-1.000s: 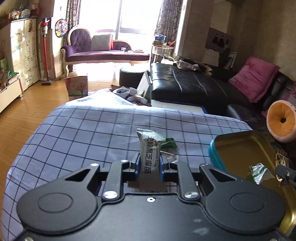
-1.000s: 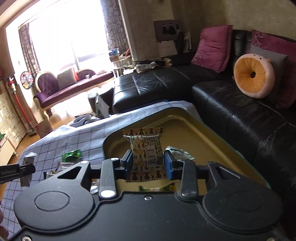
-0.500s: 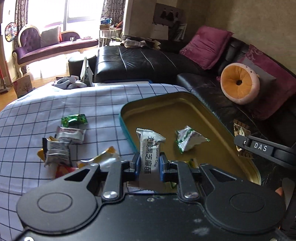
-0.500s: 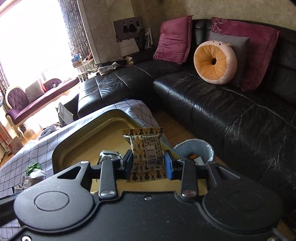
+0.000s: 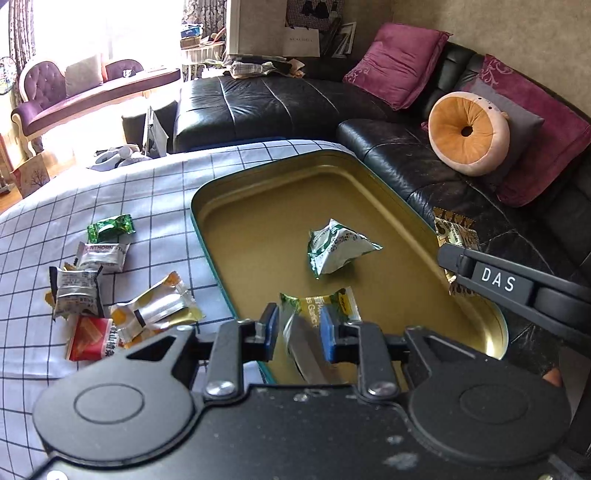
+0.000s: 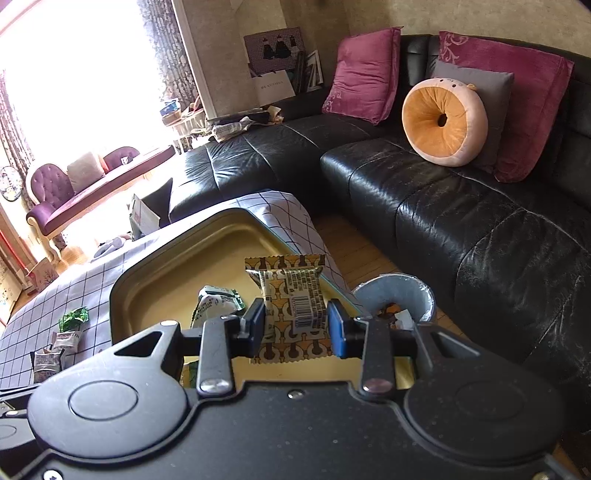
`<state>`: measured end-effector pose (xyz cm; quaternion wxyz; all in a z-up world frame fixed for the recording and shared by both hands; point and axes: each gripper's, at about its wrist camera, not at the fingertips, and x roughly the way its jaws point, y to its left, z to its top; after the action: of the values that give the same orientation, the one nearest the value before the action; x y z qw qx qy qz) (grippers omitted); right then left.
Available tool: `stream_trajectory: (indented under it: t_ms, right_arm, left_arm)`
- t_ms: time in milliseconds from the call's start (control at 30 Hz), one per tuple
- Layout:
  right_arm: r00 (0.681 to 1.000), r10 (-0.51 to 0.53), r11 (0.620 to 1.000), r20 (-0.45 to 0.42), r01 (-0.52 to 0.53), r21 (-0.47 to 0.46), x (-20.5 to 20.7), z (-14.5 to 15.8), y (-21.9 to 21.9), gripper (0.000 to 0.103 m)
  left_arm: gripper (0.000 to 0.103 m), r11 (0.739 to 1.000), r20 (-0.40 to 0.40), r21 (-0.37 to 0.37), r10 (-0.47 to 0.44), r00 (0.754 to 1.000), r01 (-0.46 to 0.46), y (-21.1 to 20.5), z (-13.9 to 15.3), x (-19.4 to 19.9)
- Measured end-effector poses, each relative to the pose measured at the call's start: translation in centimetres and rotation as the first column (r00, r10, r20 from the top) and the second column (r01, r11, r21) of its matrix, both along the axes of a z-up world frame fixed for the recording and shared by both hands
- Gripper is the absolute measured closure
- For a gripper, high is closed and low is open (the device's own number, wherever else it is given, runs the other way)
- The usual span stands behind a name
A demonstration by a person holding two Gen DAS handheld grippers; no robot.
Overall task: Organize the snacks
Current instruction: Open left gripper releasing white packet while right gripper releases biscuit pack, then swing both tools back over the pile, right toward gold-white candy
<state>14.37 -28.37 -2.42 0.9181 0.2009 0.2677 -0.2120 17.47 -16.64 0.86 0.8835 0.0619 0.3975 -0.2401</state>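
Bright daylight from a window (image 5: 92,33) far ahead and left of the claw, blown out to plain white in both views. Sheen on the black leather sofa (image 6: 461,206) ahead and to the right; soft glow on the gold floor of the tin (image 5: 258,236) just past the fingertips. Shadows faint and short. Strong fisheye bending toward the edges, corners darkened. A silvery wrapper (image 5: 306,350) between the left claw's opening jaws smeared by motion; the rest sharp.
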Motion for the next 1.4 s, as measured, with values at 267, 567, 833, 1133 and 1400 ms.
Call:
stream_trajectory:
  t_ms: [267, 567, 833, 1133, 1400]
  right_arm:
    - [0.995, 0.086, 0.996, 0.042, -0.086, -0.002, -0.2, 0.3, 0.8, 0.055]
    - [0.998, 0.02, 0.997, 0.058, -0.016, -0.076, -0.2, 0.5, 1.4, 0.055]
    - [0.993, -0.116, 0.982, 0.038, 0.12, -0.143, 0.2, -0.6, 0.6, 0.054]
    - [0.977, -0.21, 0.915, 0.035, 0.209, -0.345, 0.7, -2.2, 1.9, 0.054]
    - [0.974, -0.221, 0.903, 0.039, 0.22, -0.37, 0.8, -3.1, 1.6, 0.054]
  left_arm:
    - [0.072, 1.0, -0.013, 0.0, 0.026, 1.0, -0.026, 0.8, 0.1, 0.5]
    - [0.066, 0.998, -0.011, 0.004, 0.057, 0.998, -0.056, 1.1, 0.3, 0.5]
    - [0.063, 0.986, -0.007, 0.017, 0.166, 0.986, -0.165, 1.8, -0.3, 1.5]
    - [0.06, 0.947, 0.058, 0.028, 0.318, 0.946, -0.319, 2.3, -1.6, 2.6]
    - [0.053, 0.912, 0.072, -0.024, 0.41, 0.909, -0.409, 2.3, -2.9, 3.9]
